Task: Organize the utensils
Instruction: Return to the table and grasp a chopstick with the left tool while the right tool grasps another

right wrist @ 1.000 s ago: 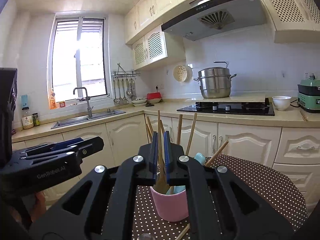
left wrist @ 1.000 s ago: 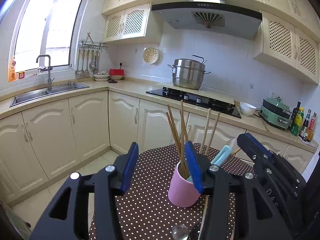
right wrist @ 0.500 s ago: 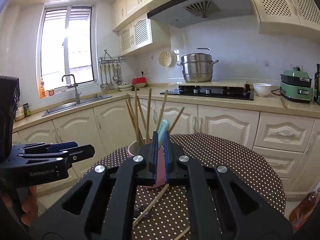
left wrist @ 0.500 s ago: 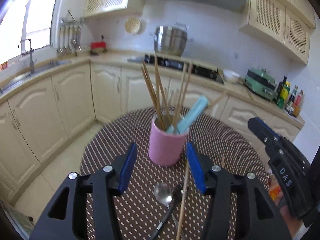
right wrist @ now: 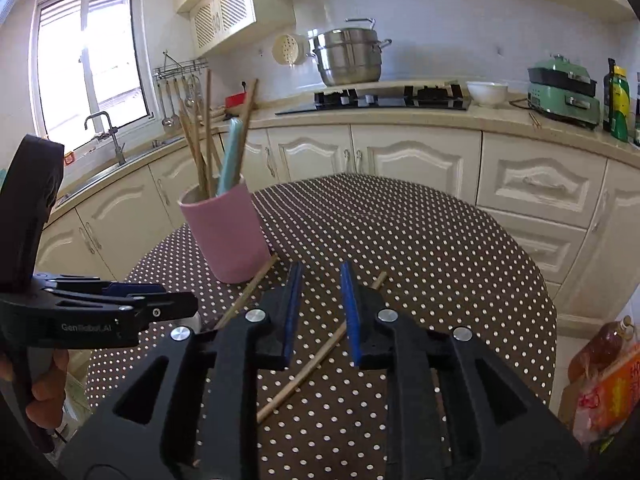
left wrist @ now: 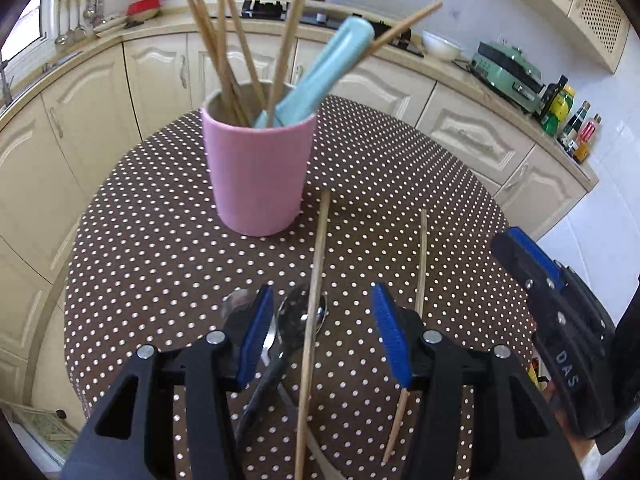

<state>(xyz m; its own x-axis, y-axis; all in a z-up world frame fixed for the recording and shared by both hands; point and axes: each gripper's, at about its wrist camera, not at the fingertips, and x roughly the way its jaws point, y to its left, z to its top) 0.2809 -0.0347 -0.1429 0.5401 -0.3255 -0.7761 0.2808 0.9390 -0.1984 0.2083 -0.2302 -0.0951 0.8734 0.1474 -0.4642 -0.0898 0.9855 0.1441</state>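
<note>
Presently the left tongs stand half open above the round brown surface with white dots, gripping nothing. Between their blue pads lie the bowl of a shiny metal spoon with a dark handle and a long wooden chopstick that crosses over that bowl. Just outside the right pad a second, thinner wooden chopstick lies on the cloth. Ahead of these tongs, near the far tip of the long chopstick, stands a pink cylindrical cup holding several upright wooden chopsticks and a pale blue plastic handle.

The right tongs hang over the same surface with their jaws opening and nothing pressed between them; below the gap a wooden chopstick lies slantwise on the cloth. To their left, the pink cup sits further off, with the other tongs beside it, held in a person's hand.
</note>
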